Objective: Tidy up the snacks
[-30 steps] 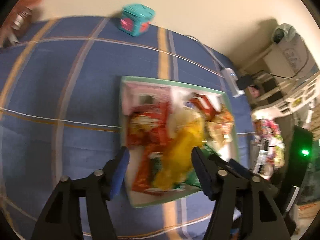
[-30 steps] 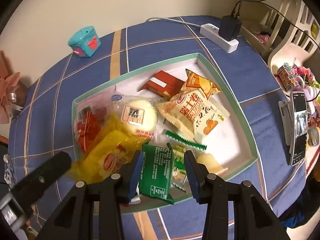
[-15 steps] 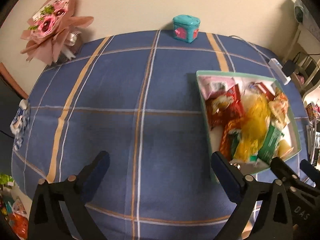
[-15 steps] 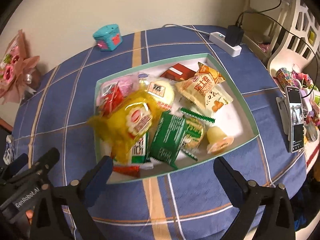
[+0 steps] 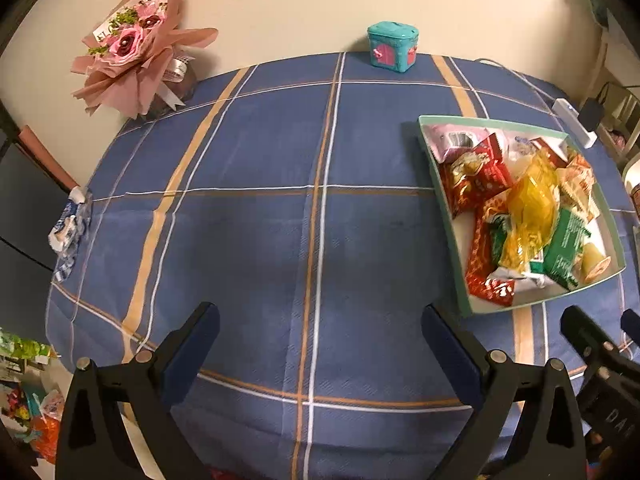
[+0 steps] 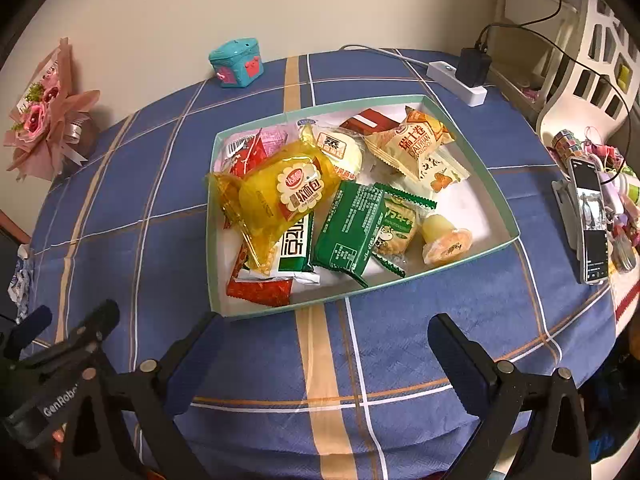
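Note:
A shallow white tray with a mint-green rim (image 6: 352,290) sits on the blue plaid cloth, piled with several wrapped snacks. A yellow bread packet (image 6: 280,196) lies on top at the left, a green packet (image 6: 352,228) beside it and a jelly cup (image 6: 446,242) at the right. My right gripper (image 6: 323,322) hangs open just short of the tray's near rim, with nothing between its fingers. My left gripper (image 5: 319,316) is open over bare cloth, left of the tray's rim (image 5: 440,200), and is empty too.
A teal toy box (image 5: 393,45) and a pink bouquet (image 5: 136,48) stand at the back by the wall. A power strip (image 6: 456,78) lies behind the tray. A phone on a stand (image 6: 590,216) is at the right edge, and a crumpled wrapper (image 5: 70,228) at the left edge.
Both grippers have opened wide and drawn back from the snacks in the tray. The left one has swung left over bare cloth. The yellow and green packets lie in the tray.

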### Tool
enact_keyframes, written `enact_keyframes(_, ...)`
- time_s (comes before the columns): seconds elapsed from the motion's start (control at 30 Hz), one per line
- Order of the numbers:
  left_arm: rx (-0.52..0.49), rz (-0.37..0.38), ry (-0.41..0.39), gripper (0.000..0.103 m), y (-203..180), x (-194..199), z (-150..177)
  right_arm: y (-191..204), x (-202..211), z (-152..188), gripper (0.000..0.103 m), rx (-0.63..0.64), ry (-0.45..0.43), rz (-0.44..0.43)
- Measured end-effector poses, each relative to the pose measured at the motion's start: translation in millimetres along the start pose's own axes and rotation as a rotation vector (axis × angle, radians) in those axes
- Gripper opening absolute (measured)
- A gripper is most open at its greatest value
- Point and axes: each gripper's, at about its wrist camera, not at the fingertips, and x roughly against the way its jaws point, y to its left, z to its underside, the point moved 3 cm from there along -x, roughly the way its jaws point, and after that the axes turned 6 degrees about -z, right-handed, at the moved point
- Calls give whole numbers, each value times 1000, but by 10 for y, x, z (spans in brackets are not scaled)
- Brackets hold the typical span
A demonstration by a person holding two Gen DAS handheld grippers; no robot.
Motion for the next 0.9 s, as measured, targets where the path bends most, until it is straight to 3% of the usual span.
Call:
enact_keyframes(0.33,-4,-50,-3,101,17,35,13,-2,-10,-6,103,2,4,-4)
enact_keyframes(0.9,2,-46,-1,101,35,57,-6,5,-30,-28,103,14,9,3)
